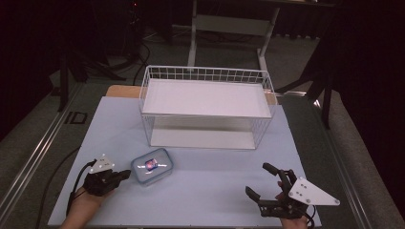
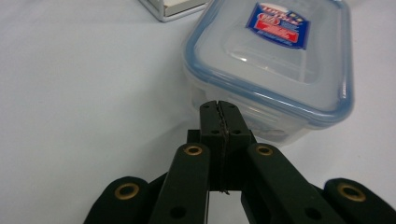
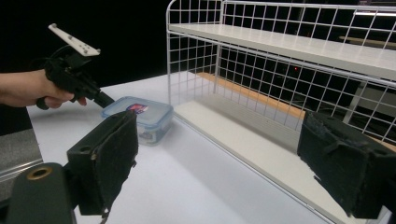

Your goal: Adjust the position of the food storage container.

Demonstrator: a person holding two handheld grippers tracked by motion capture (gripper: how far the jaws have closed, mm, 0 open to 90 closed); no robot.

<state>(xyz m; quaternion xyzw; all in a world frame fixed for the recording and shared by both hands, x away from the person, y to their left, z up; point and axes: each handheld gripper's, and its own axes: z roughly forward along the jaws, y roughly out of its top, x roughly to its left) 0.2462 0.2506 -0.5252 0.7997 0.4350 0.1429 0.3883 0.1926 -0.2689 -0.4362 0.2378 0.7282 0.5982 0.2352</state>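
Note:
A clear plastic food container (image 1: 152,165) with a blue-rimmed lid and a red and blue label lies flat on the pale table, left of centre. My left gripper (image 1: 125,174) is shut with nothing between its jaws. Its tips (image 2: 218,108) point at the container (image 2: 275,51), right at its side wall under the lid rim; whether they touch I cannot tell. My right gripper (image 1: 257,178) stands open and empty near the front right edge, well apart from the container. Past its wide-spread jaws, the right gripper view shows the container (image 3: 144,116) and the left gripper (image 3: 105,100).
A white wire rack (image 1: 205,98) with a white upper shelf and a white floor board stands at the back middle of the table (image 1: 215,191). In the right gripper view the rack (image 3: 280,46) rises close by on the right. Dark floor, cables and stand legs surround the table.

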